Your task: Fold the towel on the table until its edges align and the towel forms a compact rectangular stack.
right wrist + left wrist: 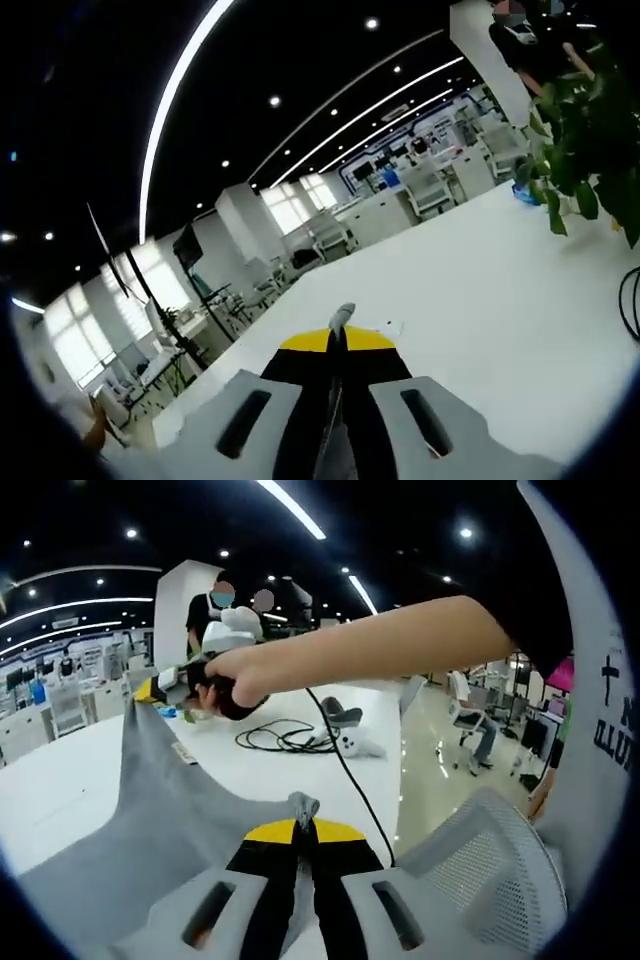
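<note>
Slippage is your main risk: your left gripper (303, 825) pinches only a small tuft of the grey towel (170, 820), and your right gripper (340, 335) likewise nips a sliver of cloth between pressed-together jaws. The towel hangs stretched above the white table (60, 780); uneven pulling could free a corner or skew the fold, and the black cable (285, 737) lies close.

Black cable (285, 737), mesh chair (490, 865), plant (585, 150)
</note>
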